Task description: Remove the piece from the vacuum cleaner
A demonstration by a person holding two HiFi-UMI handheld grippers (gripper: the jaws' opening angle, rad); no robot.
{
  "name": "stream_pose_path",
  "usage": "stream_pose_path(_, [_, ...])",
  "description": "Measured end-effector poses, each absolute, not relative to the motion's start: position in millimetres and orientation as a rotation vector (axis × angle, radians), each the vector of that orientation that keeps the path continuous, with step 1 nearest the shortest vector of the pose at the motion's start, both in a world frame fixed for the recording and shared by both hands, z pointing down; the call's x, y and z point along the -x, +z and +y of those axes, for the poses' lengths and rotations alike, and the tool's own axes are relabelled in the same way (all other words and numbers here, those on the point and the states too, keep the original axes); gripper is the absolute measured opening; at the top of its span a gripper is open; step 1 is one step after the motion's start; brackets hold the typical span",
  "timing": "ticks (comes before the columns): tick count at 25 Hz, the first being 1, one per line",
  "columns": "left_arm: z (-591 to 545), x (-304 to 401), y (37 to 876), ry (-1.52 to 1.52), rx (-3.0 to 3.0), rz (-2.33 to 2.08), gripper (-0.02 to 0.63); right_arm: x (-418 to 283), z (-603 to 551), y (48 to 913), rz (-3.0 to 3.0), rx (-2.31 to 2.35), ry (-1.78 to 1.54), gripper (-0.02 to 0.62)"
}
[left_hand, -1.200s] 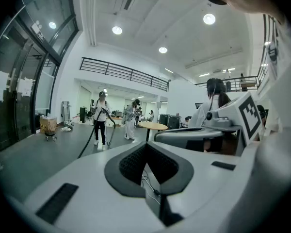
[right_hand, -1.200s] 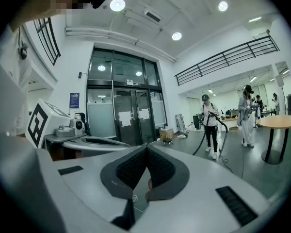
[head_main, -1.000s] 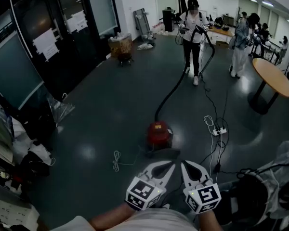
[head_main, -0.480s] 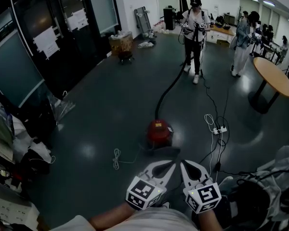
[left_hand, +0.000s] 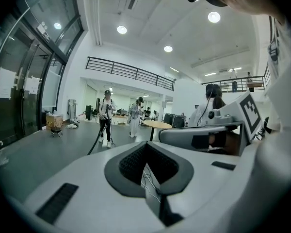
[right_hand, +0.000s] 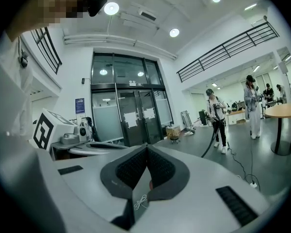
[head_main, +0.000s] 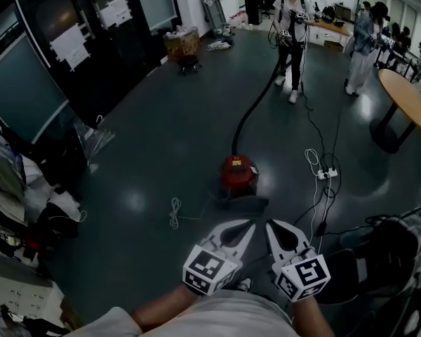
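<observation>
Dark floor (head_main: 154,139) holds the red vacuum cleaner (head_main: 238,173), its hose (head_main: 248,116) running far to a standing person (head_main: 292,20), while near, the left tongs (head_main: 250,225) and right tongs (head_main: 269,225) hang closed and empty.

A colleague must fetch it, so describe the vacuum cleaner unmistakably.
On the open dark grey floor, between the black glass doors and the round wooden table, sits a low round canister vacuum cleaner. It alone is red, with a long black hose leading away.
</observation>
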State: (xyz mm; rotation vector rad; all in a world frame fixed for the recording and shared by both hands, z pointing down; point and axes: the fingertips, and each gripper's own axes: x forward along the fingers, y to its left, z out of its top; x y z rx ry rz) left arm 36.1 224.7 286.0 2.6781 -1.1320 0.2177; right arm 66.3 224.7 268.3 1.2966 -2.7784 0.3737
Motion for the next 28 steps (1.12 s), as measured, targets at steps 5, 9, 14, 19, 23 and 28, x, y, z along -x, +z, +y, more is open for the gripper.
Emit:
stream_pose_path(5, [215,-29,298,0.237,-2.651,-1.153,0.006,-67,211,274,-2.787,-1.297,0.401,0.015])
stream_pose_path(9, [193,-19,305,0.236,-2.634,-1.169,0.006,-62,192,280,-2.779,-1.288,0.417,0.015])
stream_pose_path(14, [144,2,319,0.245,-2.634,-1.158,0.006,-44,146,292,-2.752,-1.293,0.447,0.015])
stream_pose_path(19, [71,22,339,0.266,-2.662,-1.086,0.006,-25,73,308,-2.721,-1.340,0.473,0.015])
stream_pose_path(23, [6,35,365,0.321,-2.738,-0.996,0.006,-12,7,331,-2.680,-1.391,0.467,0.015])
stream_pose_path(28, [-54,38,411,0.399,-2.827,-0.839,0.006,-10,-57,367,-2.610,-1.464,0.485,0.017])
